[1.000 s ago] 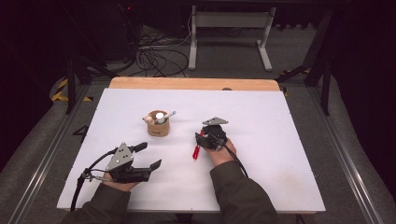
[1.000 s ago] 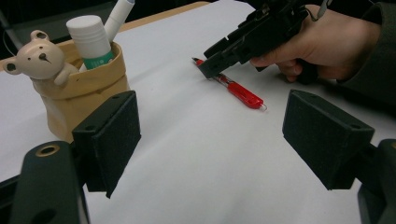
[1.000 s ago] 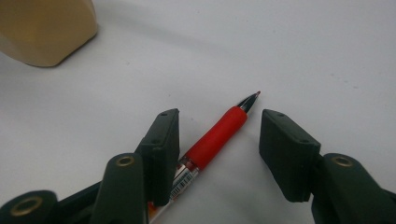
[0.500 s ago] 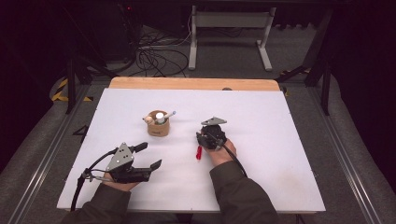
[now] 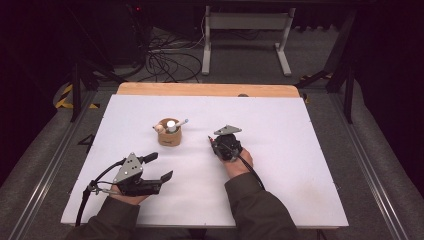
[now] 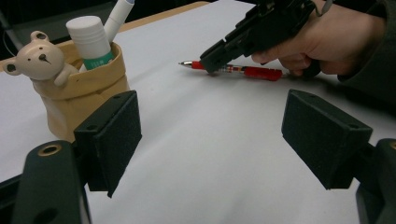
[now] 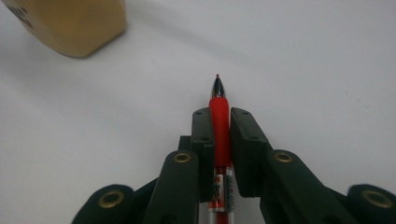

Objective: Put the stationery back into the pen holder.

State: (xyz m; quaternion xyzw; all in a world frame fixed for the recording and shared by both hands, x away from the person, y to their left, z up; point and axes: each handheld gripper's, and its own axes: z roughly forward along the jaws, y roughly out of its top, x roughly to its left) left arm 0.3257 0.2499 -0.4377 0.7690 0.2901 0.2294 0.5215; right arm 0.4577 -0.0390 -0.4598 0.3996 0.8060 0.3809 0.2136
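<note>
A red pen [image 7: 219, 109] lies on the white table with its tip toward the tan pen holder [image 5: 170, 135]. My right gripper [image 7: 220, 116] has just been closing and is now shut on the pen's barrel, low over the table; it also shows in the high view [image 5: 214, 143] and the left gripper view [image 6: 215, 55]. The holder [image 6: 79, 93] carries a small bear figure [image 6: 39, 58], a white glue stick [image 6: 91, 39] and a white marker. My left gripper [image 5: 160, 166] rests near the table's front left, open with nothing between its pads [image 6: 116, 130].
The white table top [image 5: 300, 165] stretches wide to the right and front of the right hand. A wooden edge [image 5: 200, 90] runs along the far side. Cables and a metal stand sit on the floor beyond it.
The right gripper's jaws have drawn together onto the red pen. Both hands have stayed where they were, and the left gripper is unchanged.
</note>
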